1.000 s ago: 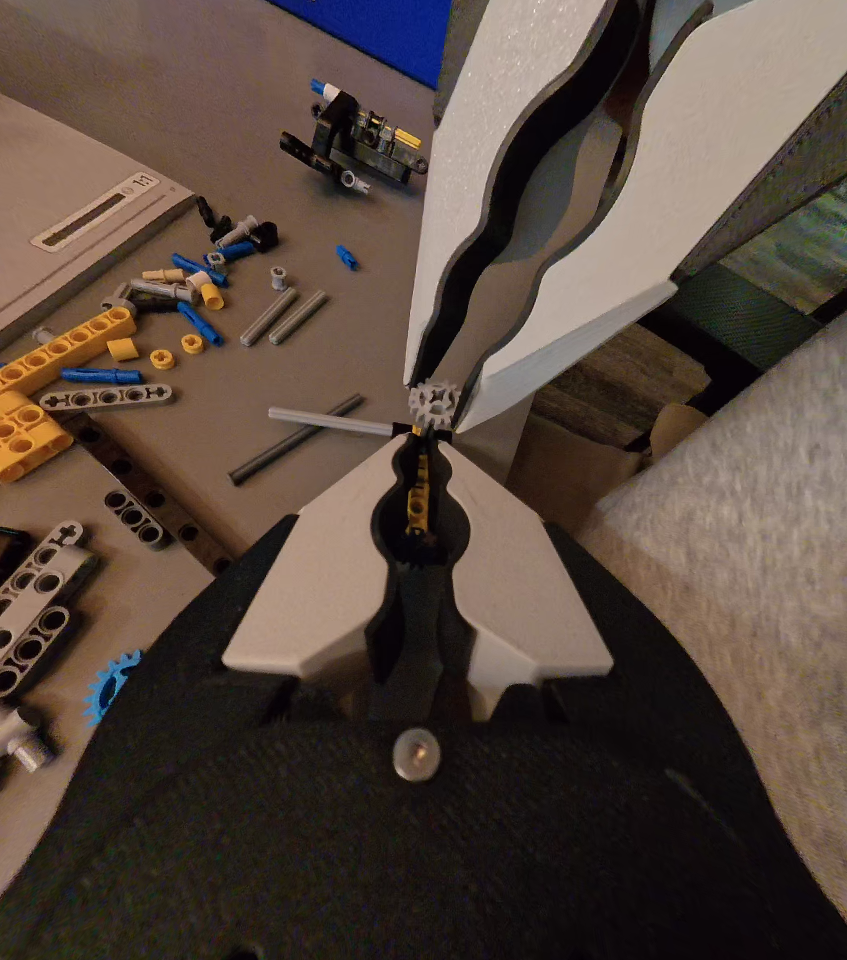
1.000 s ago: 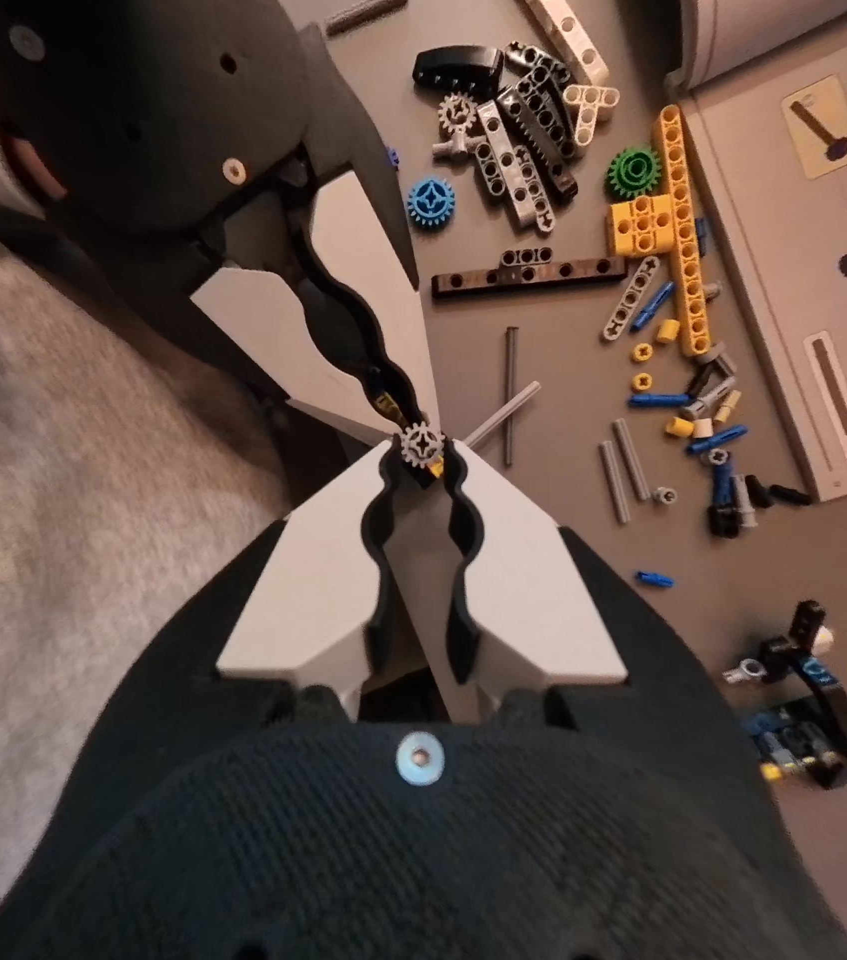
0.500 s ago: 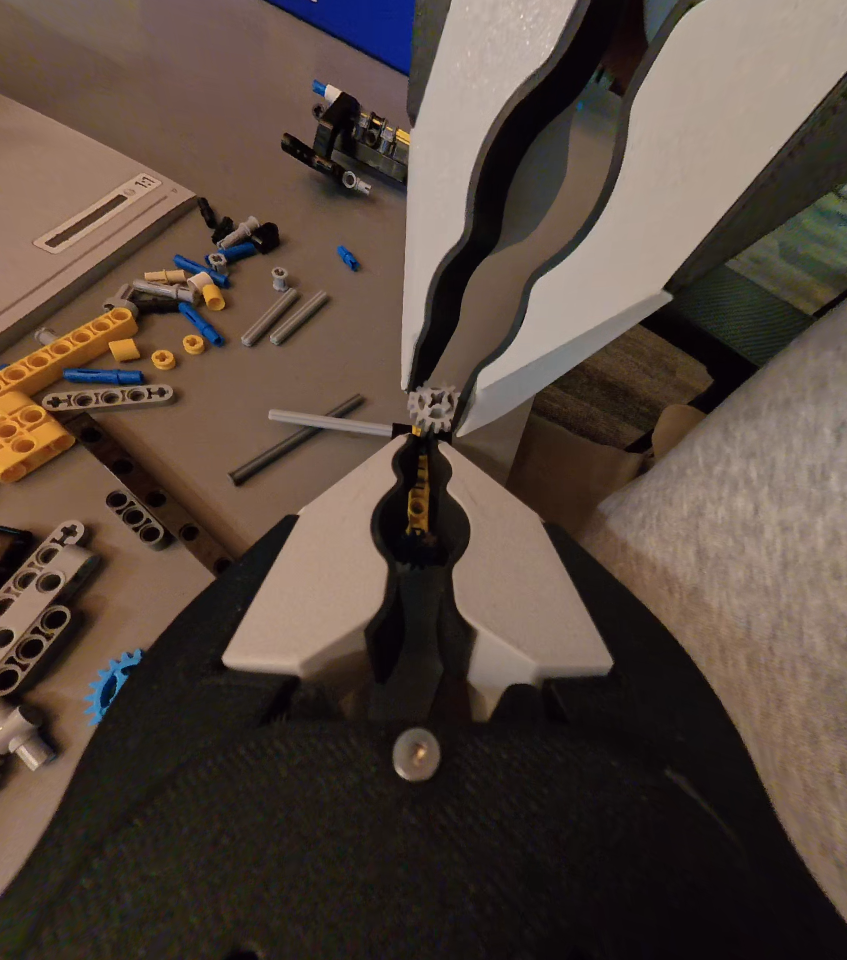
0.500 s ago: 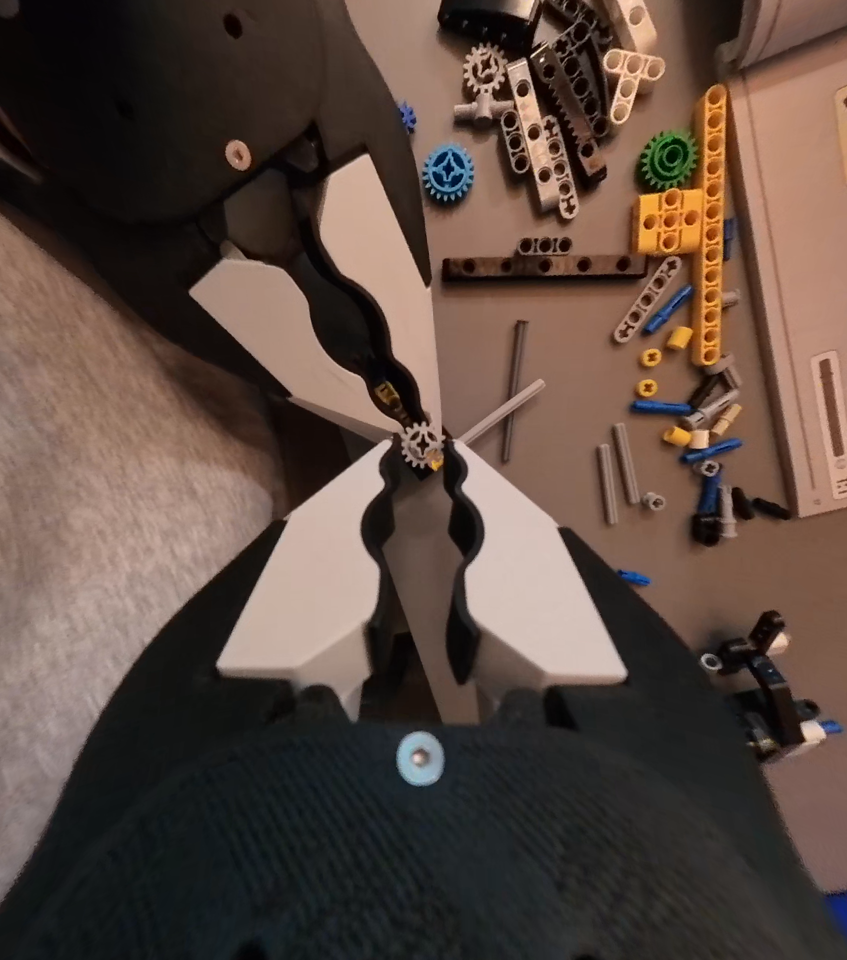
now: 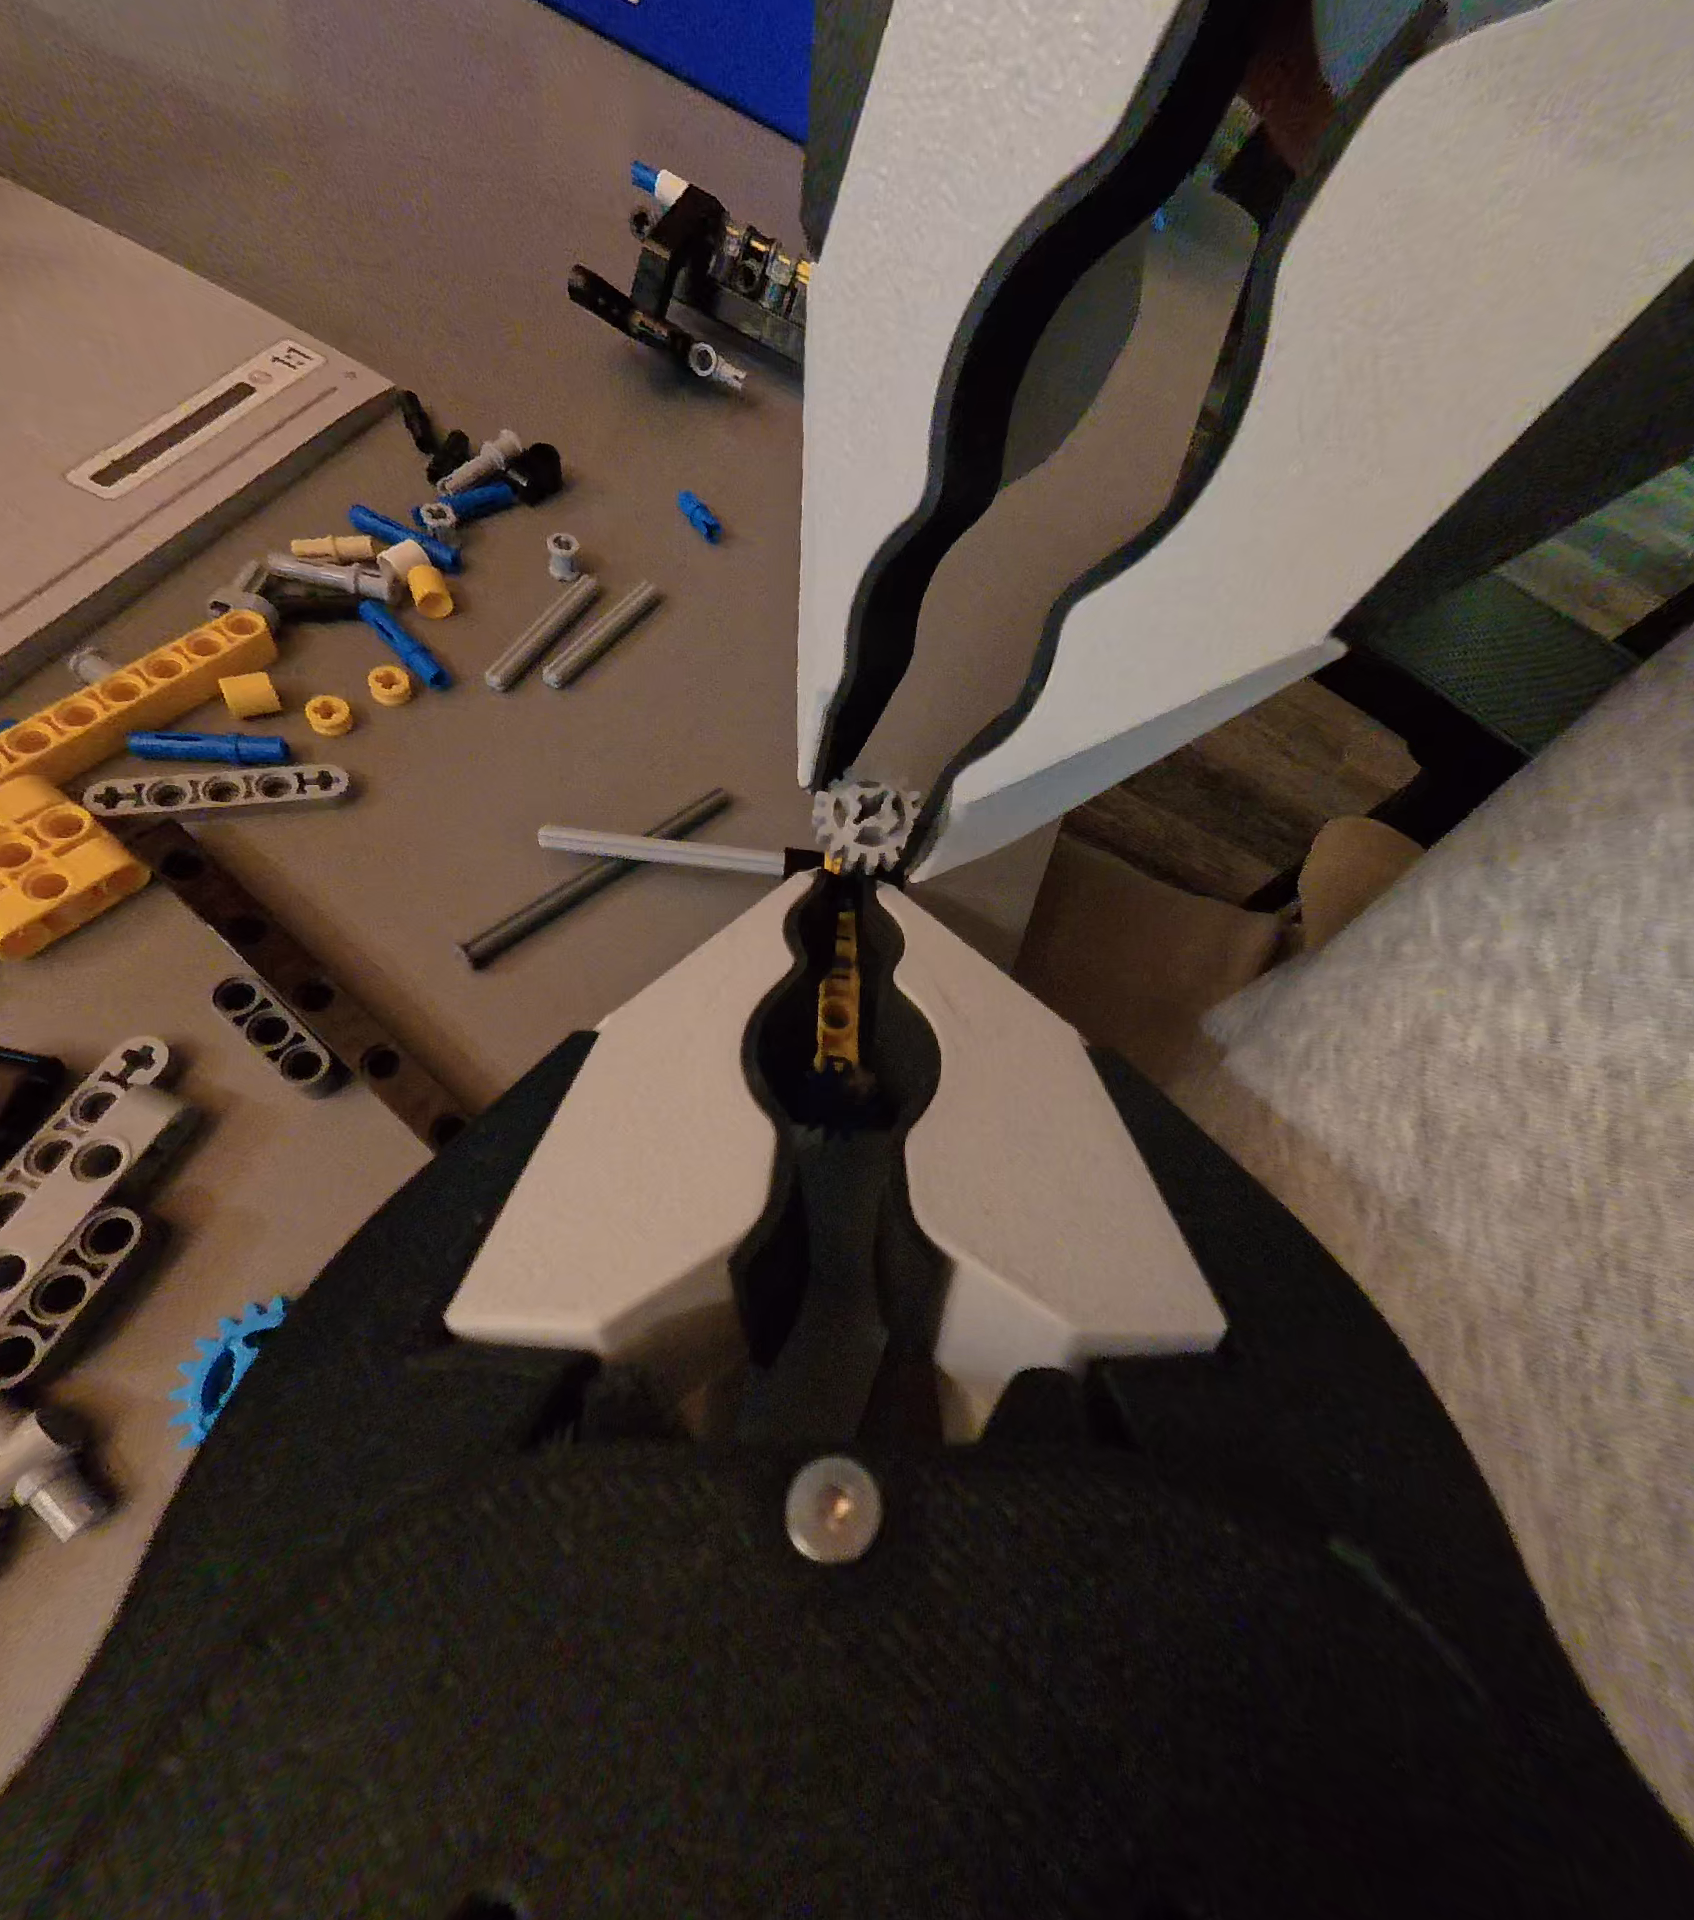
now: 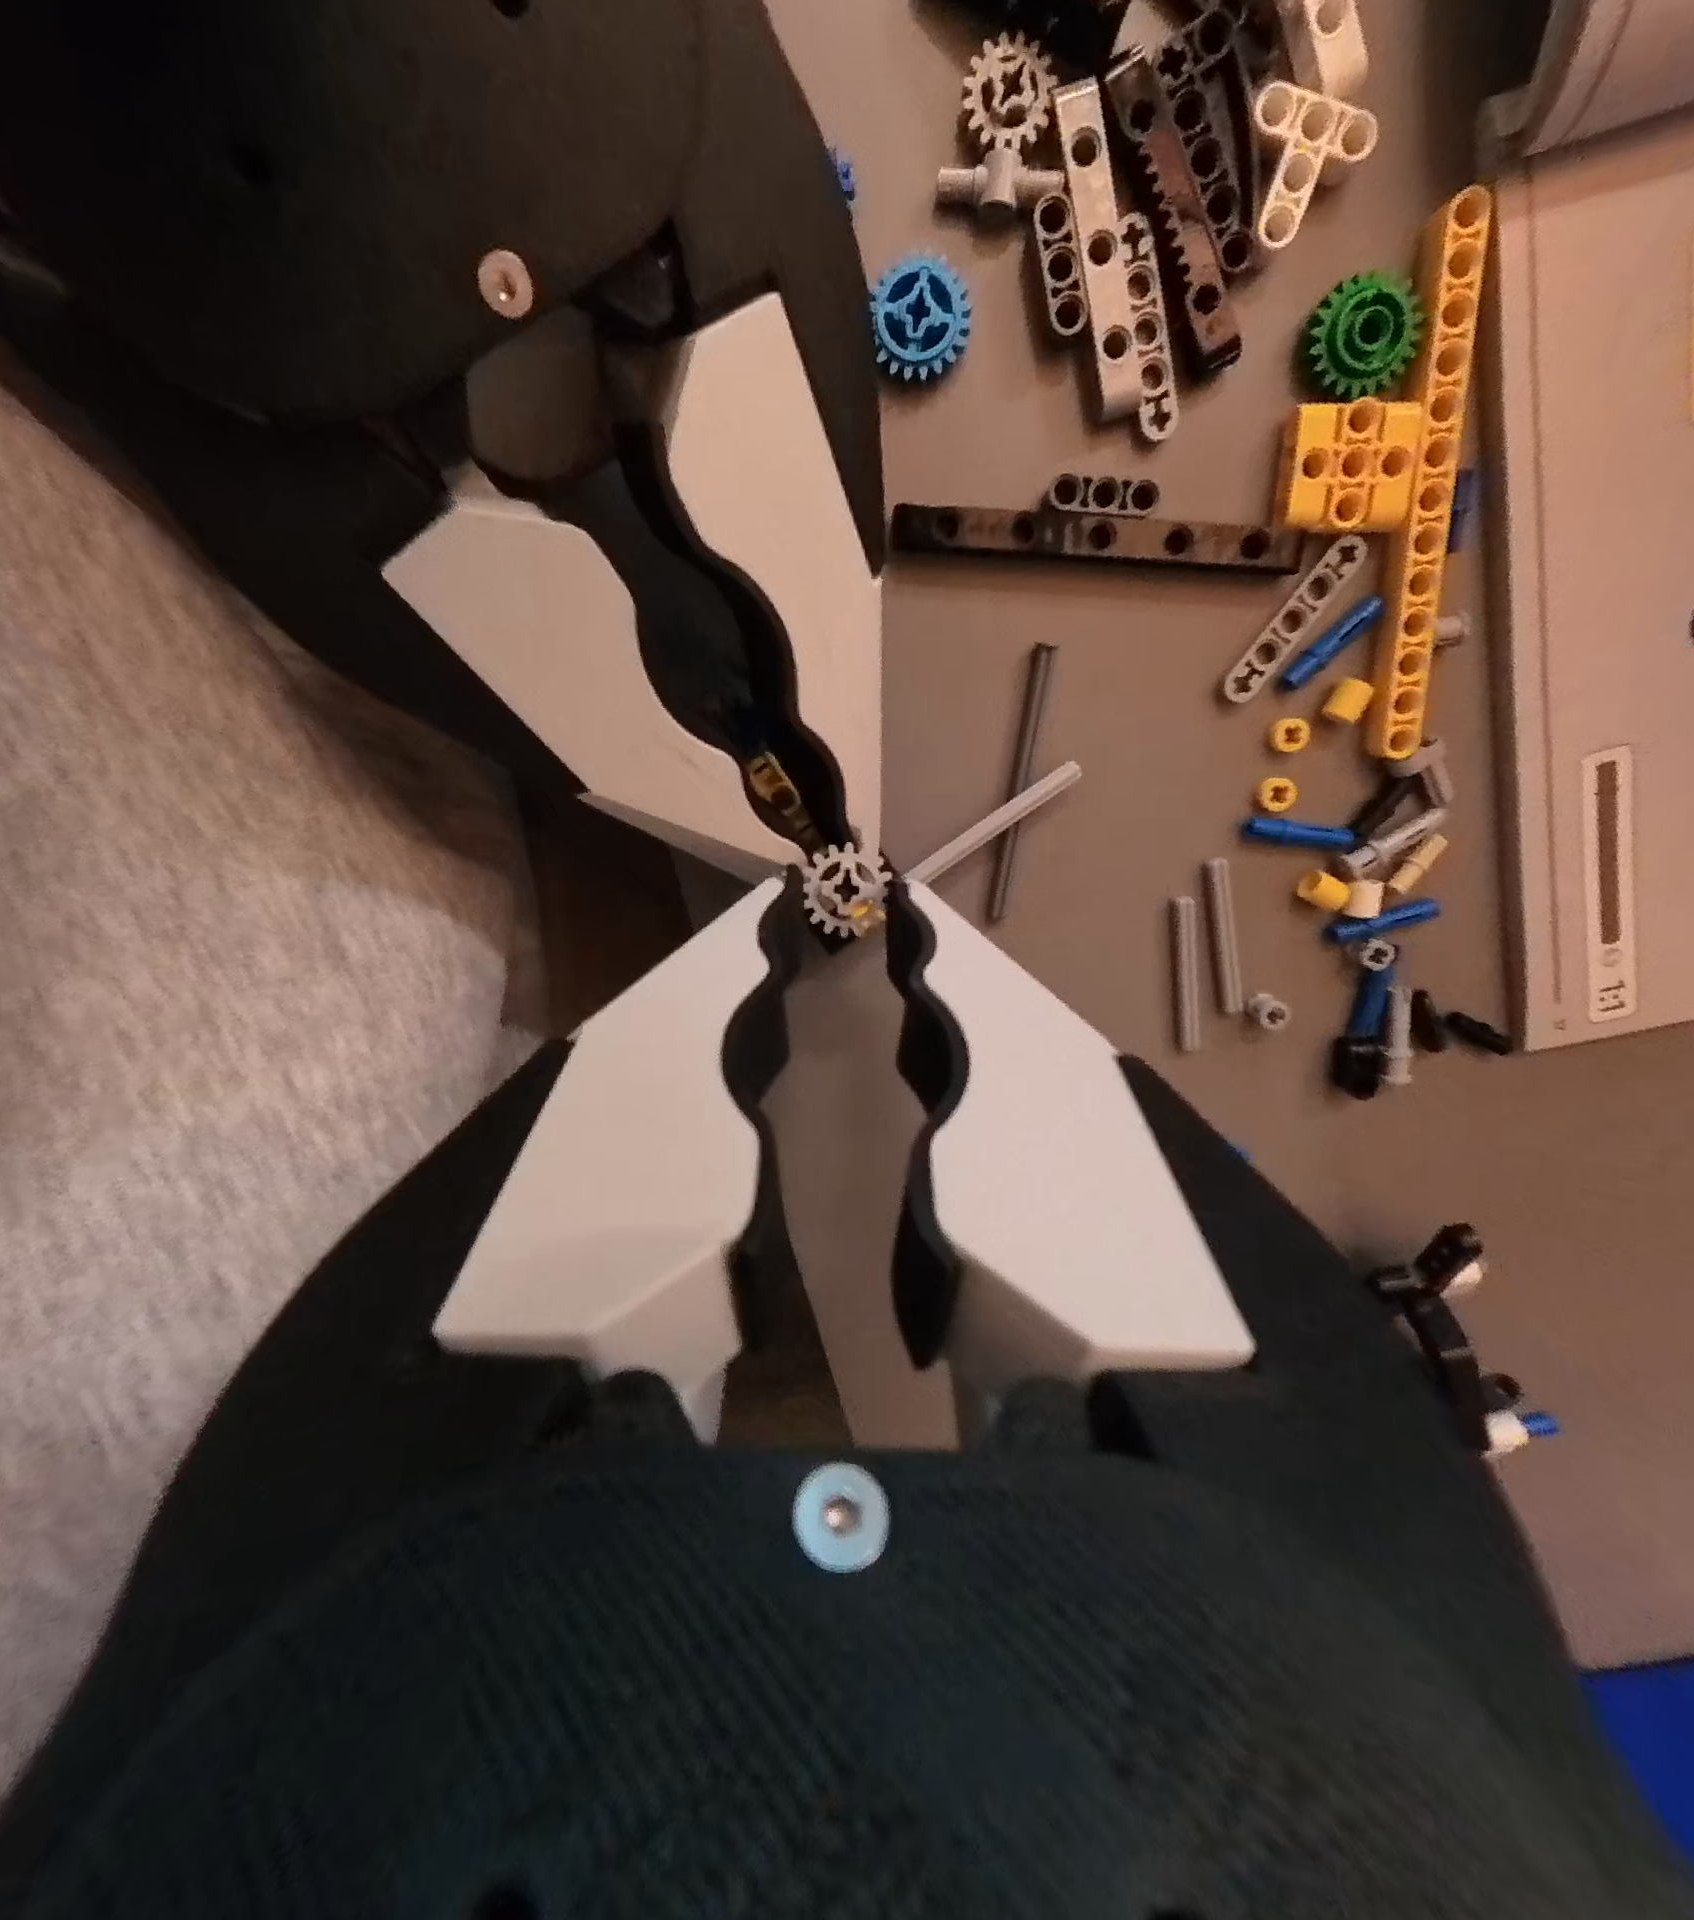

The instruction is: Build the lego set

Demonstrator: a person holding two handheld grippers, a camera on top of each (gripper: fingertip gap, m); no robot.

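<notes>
My left gripper [image 5: 838, 883] is shut on a small yellow beam [image 5: 835, 1013], held edge-on between the fingers. A light grey axle [image 5: 661, 852] sticks out of it to the left. My right gripper [image 6: 845, 920] is shut on a small grey gear [image 6: 845, 894]. It holds the gear against the tip of the left gripper, at the end of the yellow beam [image 6: 775, 784]. The gear also shows in the left wrist view [image 5: 864, 821]. Both grippers meet tip to tip above the table's near edge.
Loose parts lie on the grey table [image 5: 469, 260]: a long yellow beam [image 5: 74, 717], grey and black beams [image 6: 1123, 249], green [image 6: 1362, 338] and blue [image 6: 921, 317] gears, dark axles [image 5: 594, 894], blue pins. A partly built black assembly [image 5: 708, 281] stands at the back. An open instruction booklet [image 5: 43, 395] lies beside the parts. Grey fabric [image 5: 1549, 1143] lies by the table edge. Left and right tips are no more than a few centimetres apart. Left tips and right tips are each some 20 centimetres from the partly built black assembly [image 5: 708, 281].
The grippers stay tip to tip with the gear at the beam's end. My right gripper has shifted and turned a little, so the table slides in its view.
</notes>
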